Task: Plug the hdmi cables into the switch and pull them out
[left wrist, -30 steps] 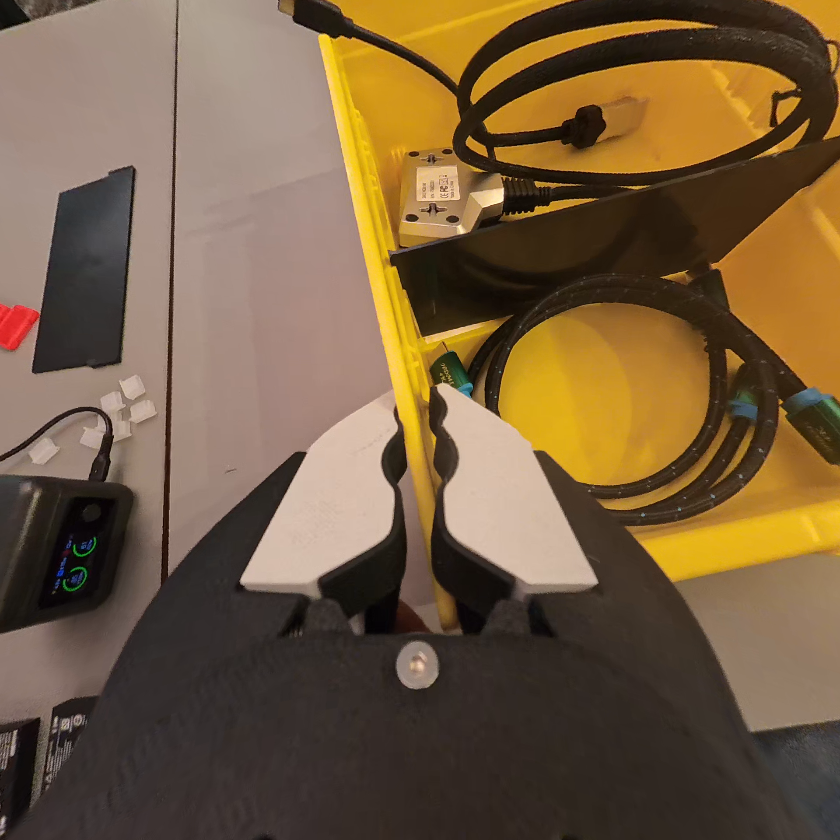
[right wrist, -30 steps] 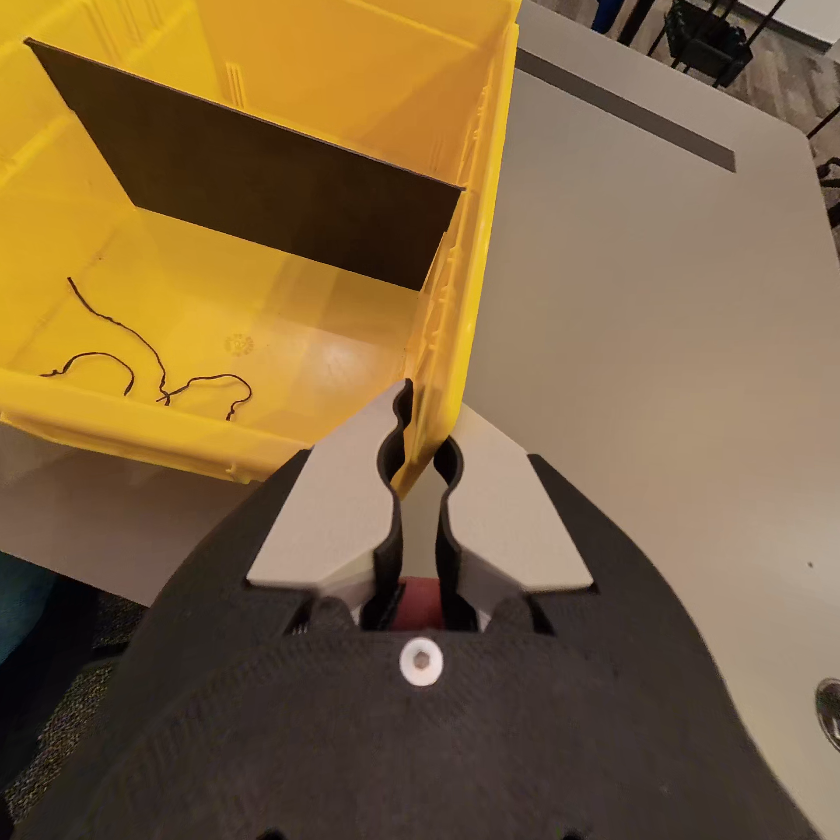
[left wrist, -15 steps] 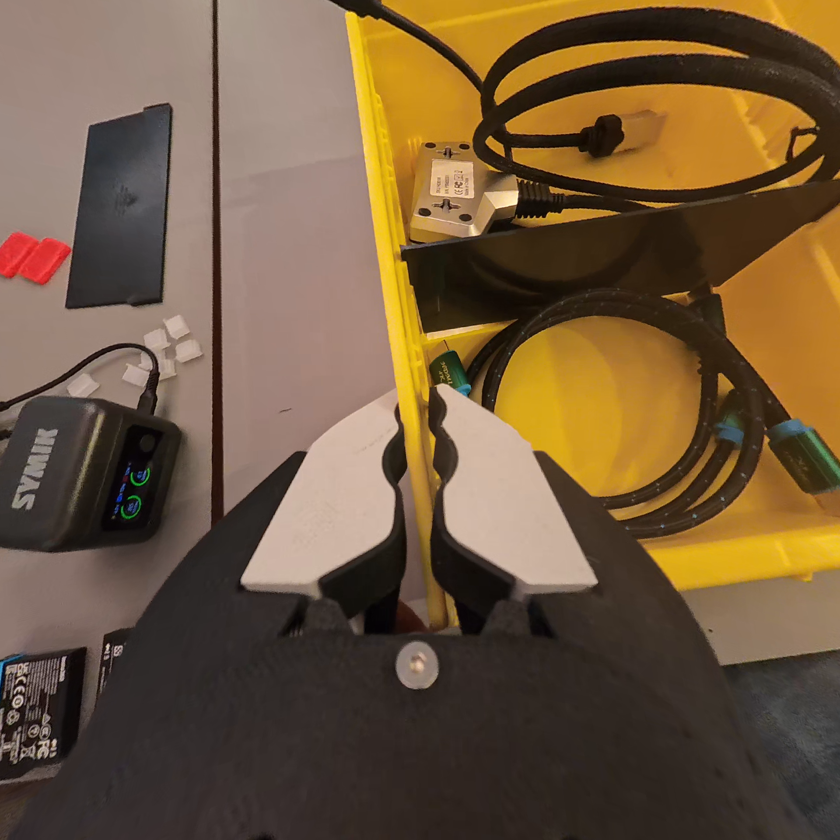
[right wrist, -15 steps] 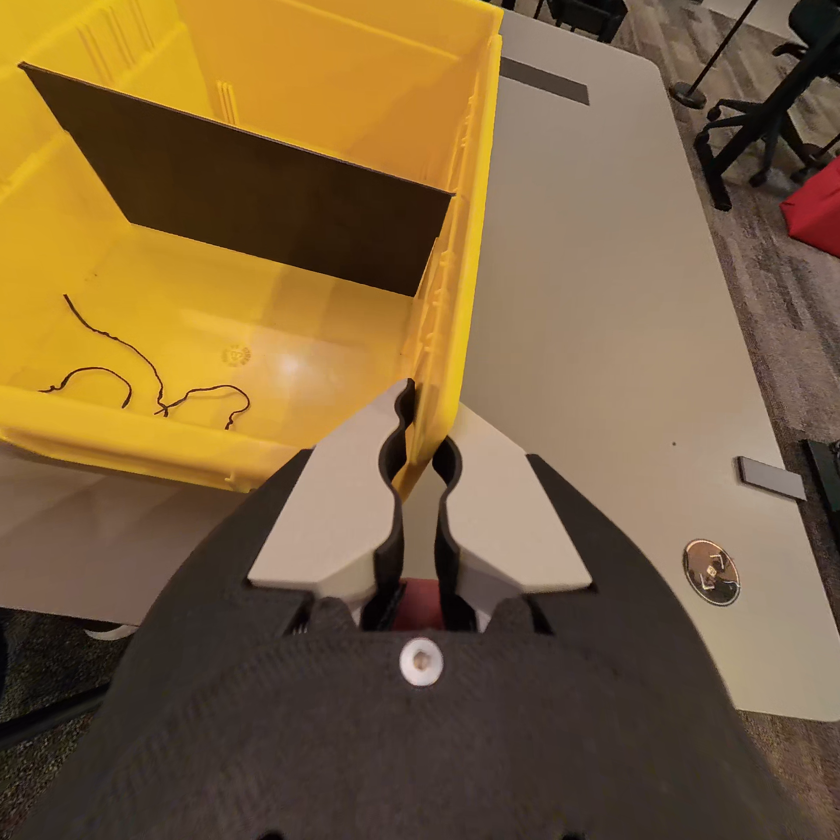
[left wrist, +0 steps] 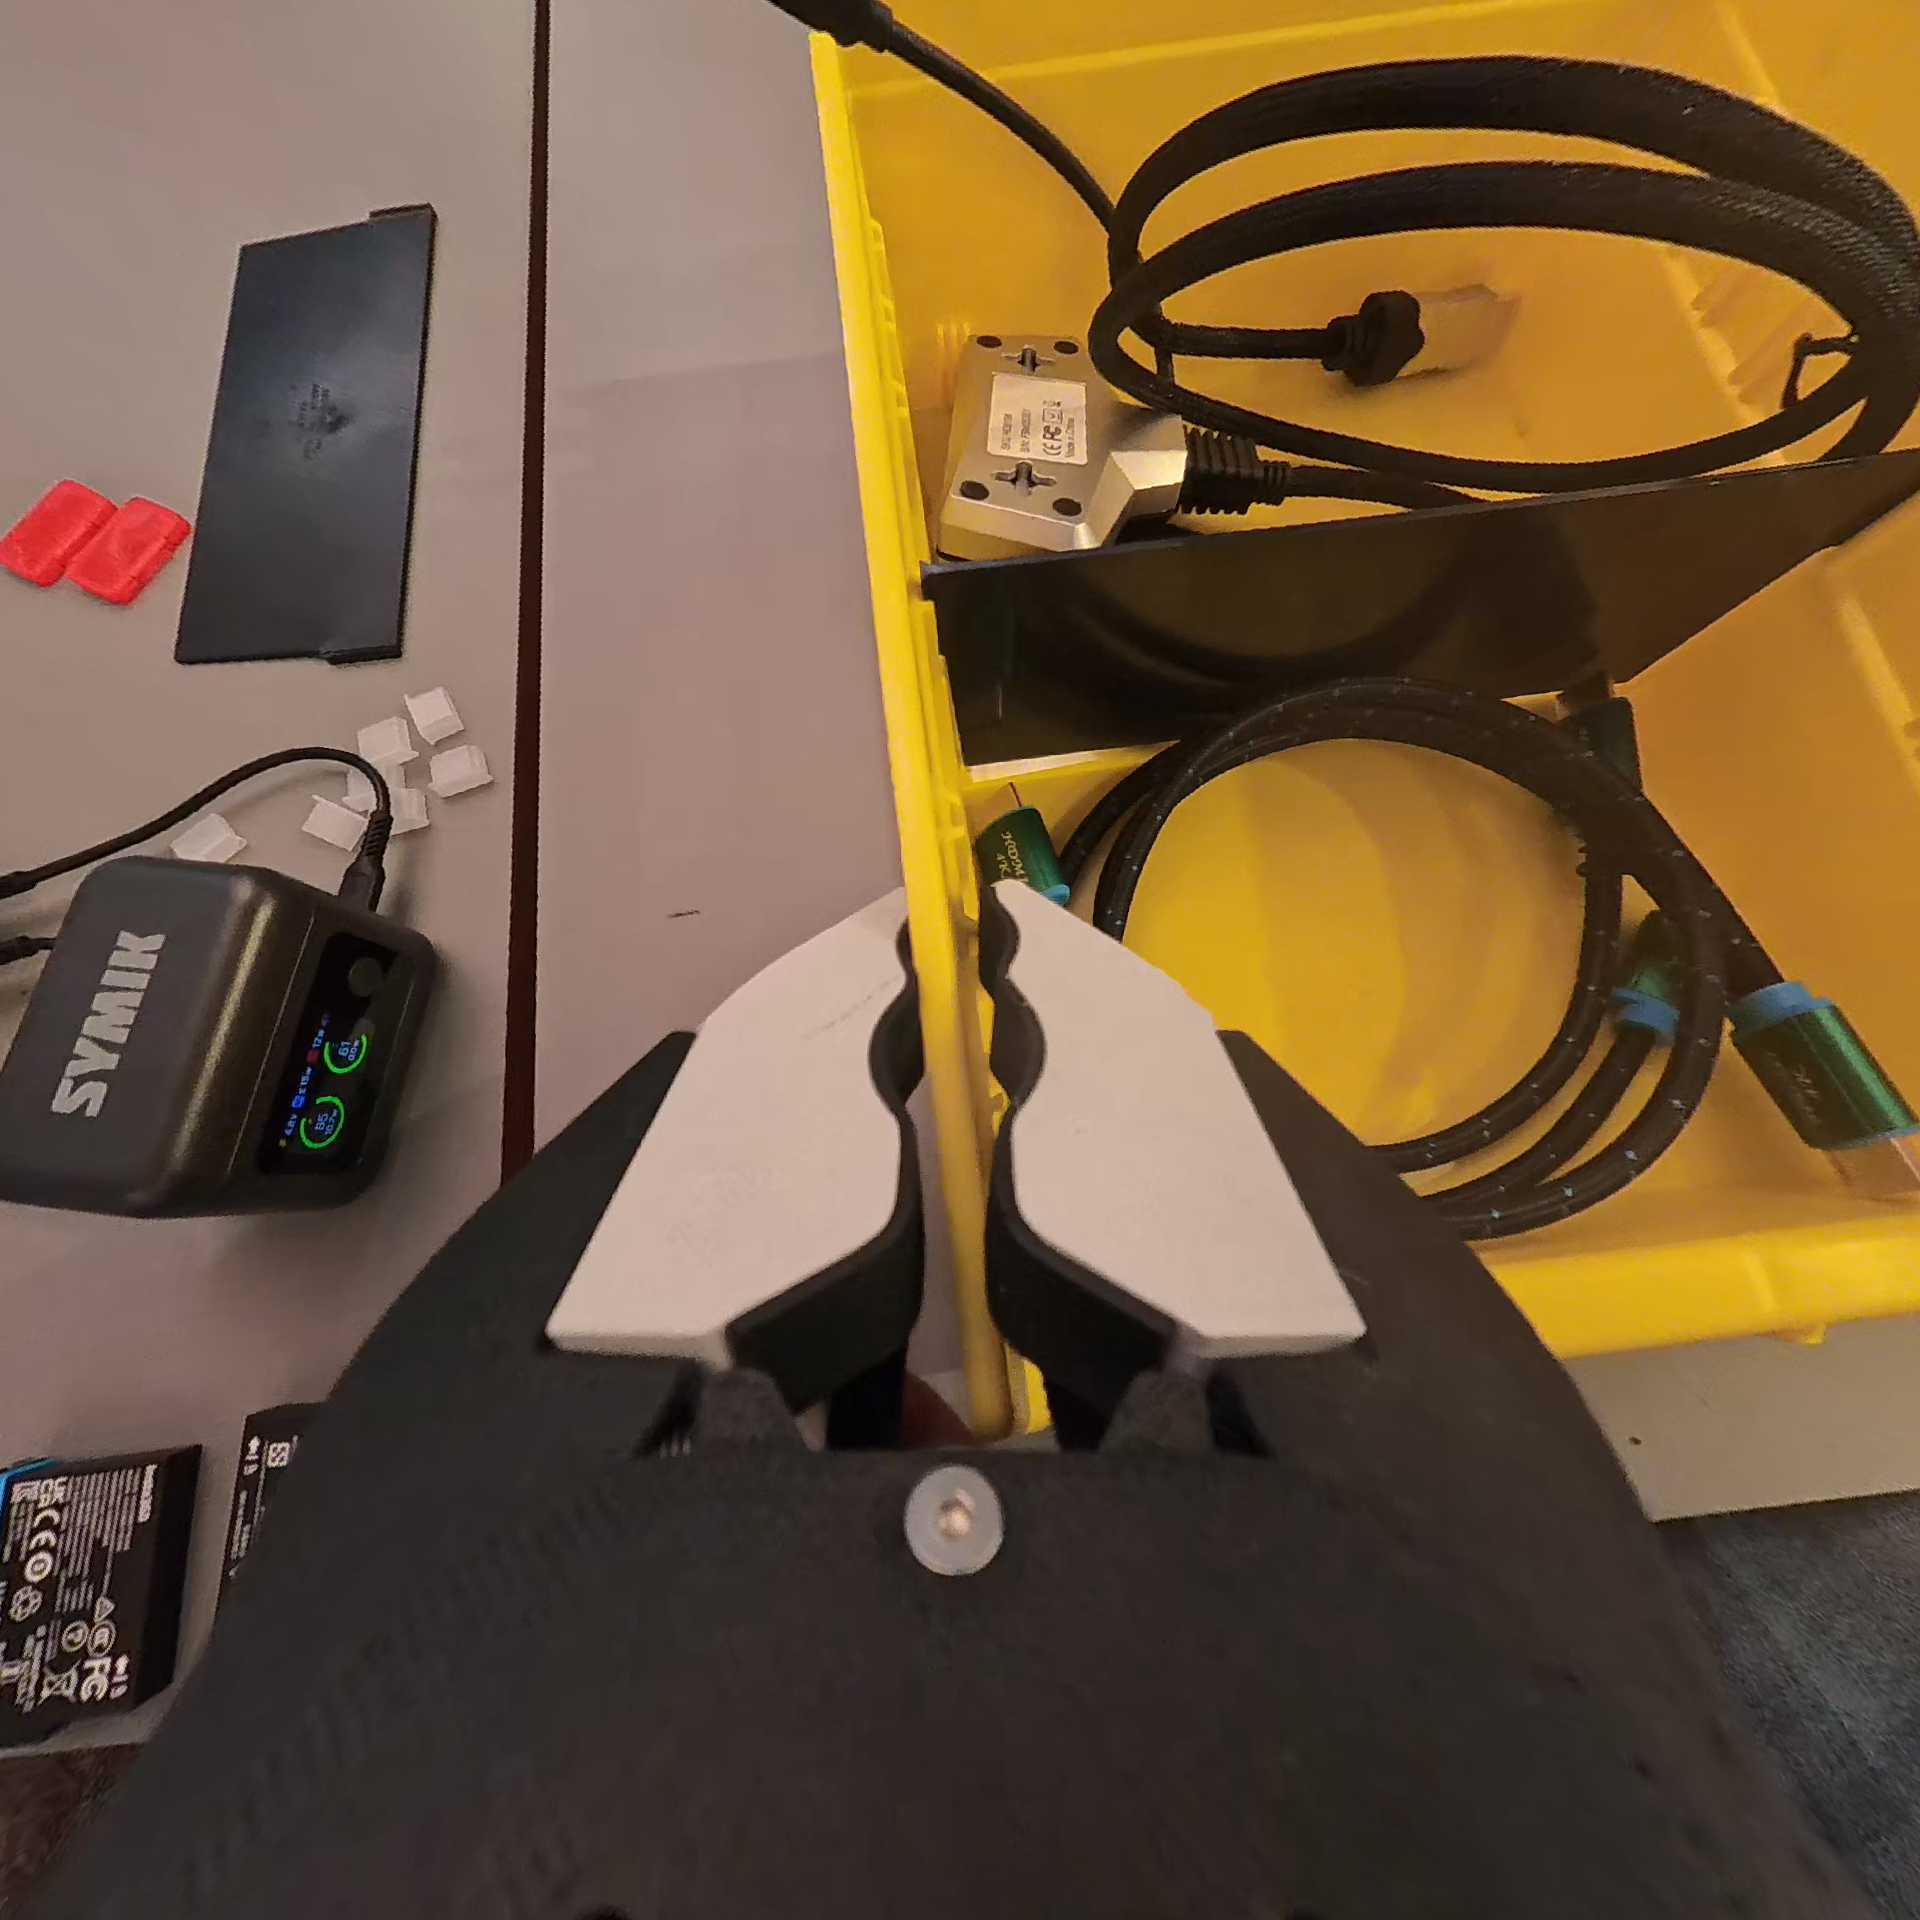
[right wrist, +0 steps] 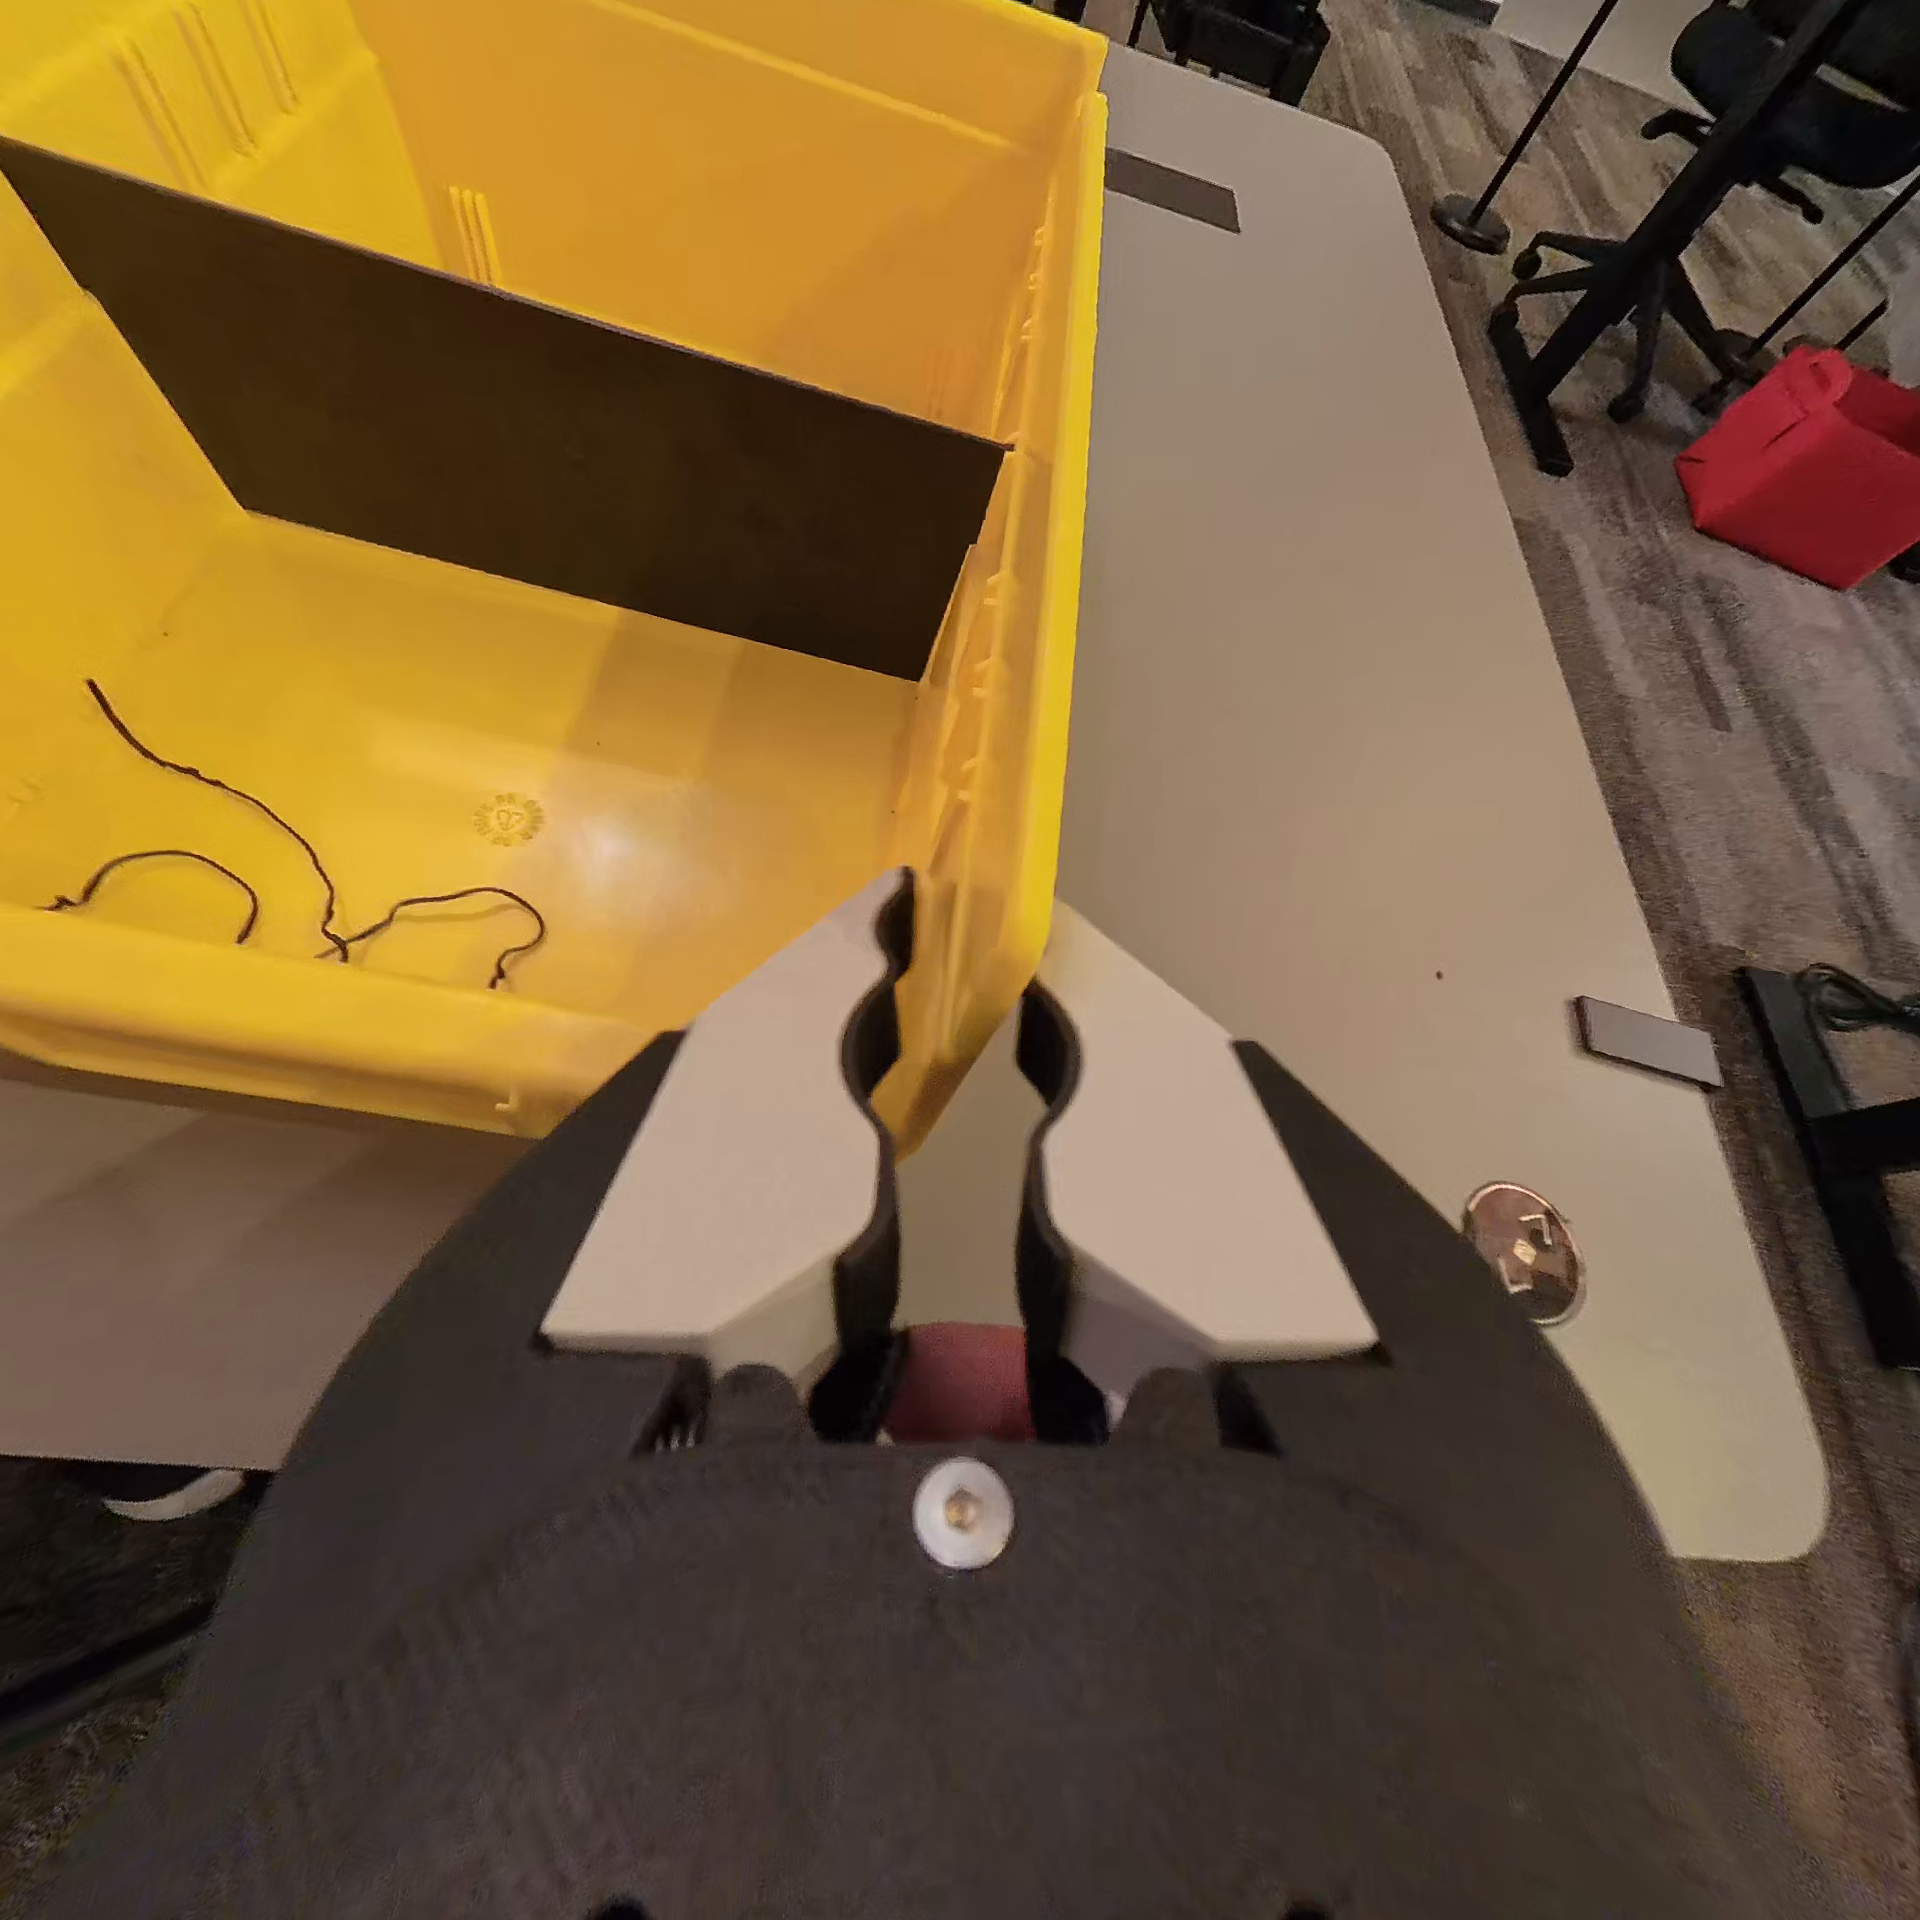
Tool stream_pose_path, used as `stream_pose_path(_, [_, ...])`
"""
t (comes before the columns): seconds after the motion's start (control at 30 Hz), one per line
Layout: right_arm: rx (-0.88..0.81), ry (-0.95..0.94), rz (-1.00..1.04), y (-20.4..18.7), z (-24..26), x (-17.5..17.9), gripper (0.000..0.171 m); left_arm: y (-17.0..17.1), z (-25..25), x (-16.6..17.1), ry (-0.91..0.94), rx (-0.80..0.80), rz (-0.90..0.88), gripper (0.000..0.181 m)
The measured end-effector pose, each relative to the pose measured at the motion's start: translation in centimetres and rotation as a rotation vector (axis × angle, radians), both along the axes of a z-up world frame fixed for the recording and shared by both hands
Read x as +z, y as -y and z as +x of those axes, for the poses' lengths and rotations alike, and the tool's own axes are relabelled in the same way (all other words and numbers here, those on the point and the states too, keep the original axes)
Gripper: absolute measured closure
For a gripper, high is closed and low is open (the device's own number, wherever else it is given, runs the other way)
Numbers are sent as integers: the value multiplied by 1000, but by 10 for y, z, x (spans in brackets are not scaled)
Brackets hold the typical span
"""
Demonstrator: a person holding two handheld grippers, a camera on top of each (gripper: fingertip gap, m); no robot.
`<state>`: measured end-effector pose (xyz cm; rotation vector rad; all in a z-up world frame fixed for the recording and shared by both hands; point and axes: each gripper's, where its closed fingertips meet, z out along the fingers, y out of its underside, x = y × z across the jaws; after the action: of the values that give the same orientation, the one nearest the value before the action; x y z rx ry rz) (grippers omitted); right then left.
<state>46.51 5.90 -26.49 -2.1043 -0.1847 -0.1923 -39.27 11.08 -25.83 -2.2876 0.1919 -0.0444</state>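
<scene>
Left wrist view: the left gripper [left wrist: 951, 920] remains clamped on the yellow plastic bin [left wrist: 883, 436] wall; silver HDMI switch [left wrist: 1049, 457] and coiled black braided HDMI cables [left wrist: 1558, 935] inside, divided by a black panel [left wrist: 1351, 613]. The black charger [left wrist: 197, 1034] appears nearer.

Right wrist view: the right gripper [right wrist: 971, 940] has loosened, straddling the bin corner [right wrist: 1049, 623] with visible clearance.

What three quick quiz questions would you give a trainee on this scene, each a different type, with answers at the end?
1. True or false: the silver switch shares a compartment with the green-ended HDMI cable.
2. What stands between the left gripper fingers? A) the yellow bin wall B) a cable C) a charger
3. Fill in: in the right wrist view, the bin floor holds only a thin black ____.

Key: 1 false, the black divider separates them; 2 A; 3 thread.
</scene>
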Motion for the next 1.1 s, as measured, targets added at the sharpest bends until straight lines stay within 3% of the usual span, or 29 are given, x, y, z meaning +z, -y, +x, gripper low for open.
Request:
stream_pose_path(0.1, [-12,51,-21,2,3,-1,124,1,1,-2,-33,-5,-4,155])
stream_pose_path(0.2, [-33,84,22,5,4,13,113,0,-1,0,-86,1,1,133])
stream_pose_path(0.4, [-38,216,226,8,-14,78,114,-4,-2,27,-98,33,99,123])
stream_pose_path(0.67, [266,305,518,1,-140,157,124,-17,29,57,-319,-97,196,126])
stream_pose_path(0.9, [601,187,522,-4,-263,143,125,-47,65,57,-521,-255,144,126])
stream_pose_path(1.1, [731,161,441,-9,-309,100,125,-79,71,58,-680,-341,121,120])
